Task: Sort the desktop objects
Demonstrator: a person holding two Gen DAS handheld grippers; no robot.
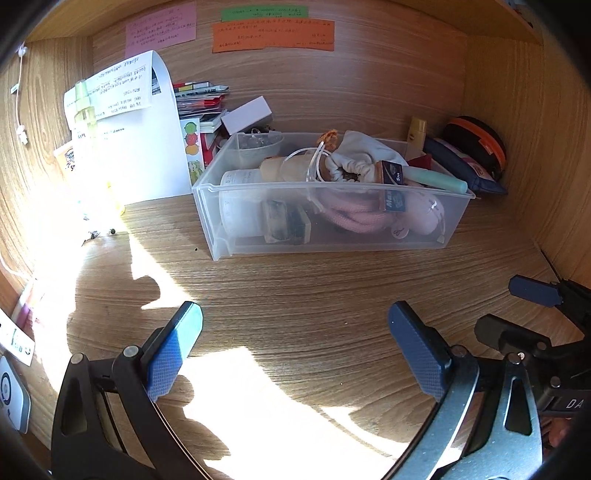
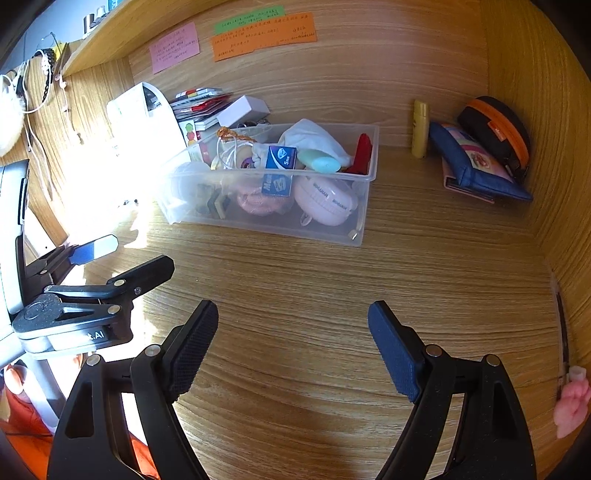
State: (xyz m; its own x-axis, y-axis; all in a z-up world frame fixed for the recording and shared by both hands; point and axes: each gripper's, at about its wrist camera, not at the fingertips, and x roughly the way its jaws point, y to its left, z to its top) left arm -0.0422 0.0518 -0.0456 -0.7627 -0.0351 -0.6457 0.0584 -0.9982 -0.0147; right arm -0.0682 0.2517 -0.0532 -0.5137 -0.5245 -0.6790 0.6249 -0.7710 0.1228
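Two hand-held grippers hang over a bare stretch of wood-grain desk, both with jaws spread wide and nothing between them: the left gripper fills the bottom of its own view, the right gripper the bottom of its own, each showing blue textured pads. In the left wrist view the right tool's fingers enter at the lower right edge; in the right wrist view the left tool sits at the lower left. Past both, at the centre of each frame, stands a clear plastic bin already heaped with small items, among them a white drawstring pouch, a pink cord and a blue tissue packet. At the upper right, against the cubby's back wall, lie a yellow tube, a blue pencil case and a black-and-orange zip case. Coloured notes are stuck to the wall above.
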